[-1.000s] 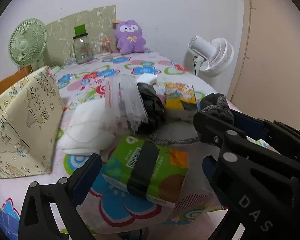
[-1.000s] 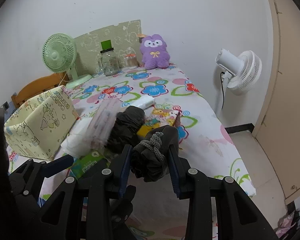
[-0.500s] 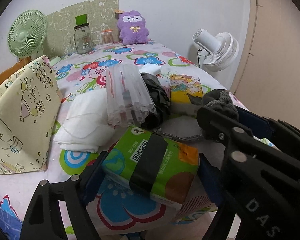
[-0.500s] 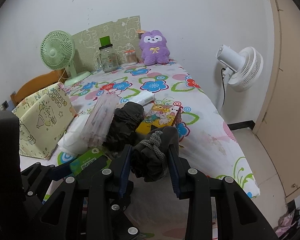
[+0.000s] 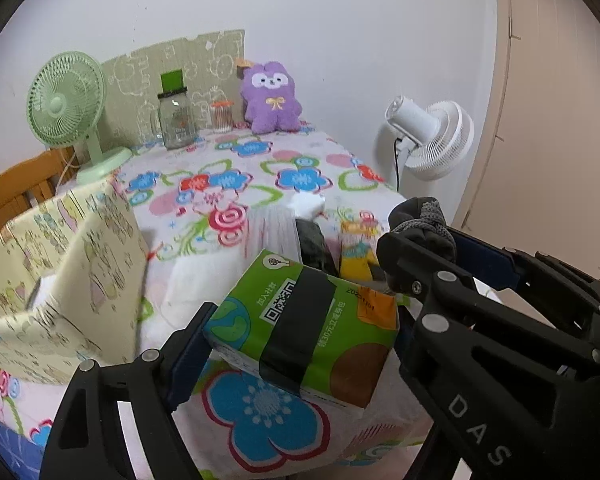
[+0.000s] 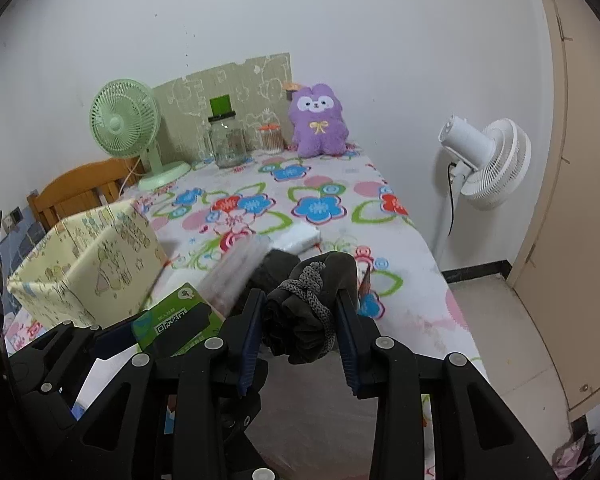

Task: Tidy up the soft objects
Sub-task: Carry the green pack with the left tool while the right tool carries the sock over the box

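Note:
My left gripper [image 5: 300, 336] is shut on a green tissue pack [image 5: 308, 324] with a black band and holds it above the floral table [image 5: 260, 408]. The pack also shows in the right wrist view [image 6: 176, 324]. My right gripper [image 6: 300, 320] is shut on a dark cloth bundle [image 6: 308, 312] tied with grey cord, also seen in the left wrist view [image 5: 424, 220]. A yellow fabric box [image 5: 52, 280] stands open at the left. A clear plastic packet [image 5: 272, 232], a black cloth [image 5: 312, 244] and white cloth [image 5: 192, 284] lie behind the pack.
A purple plush [image 5: 272, 100], a glass jar [image 5: 176, 120] and a green desk fan [image 5: 68, 108] stand at the table's far end. A white floor fan [image 5: 432, 140] stands right of the table. A wooden chair [image 5: 16, 192] is at the left.
My left gripper closed on the green tissue pack and lifted it off the table. My right gripper kept hold of the dark bundle and rose slightly.

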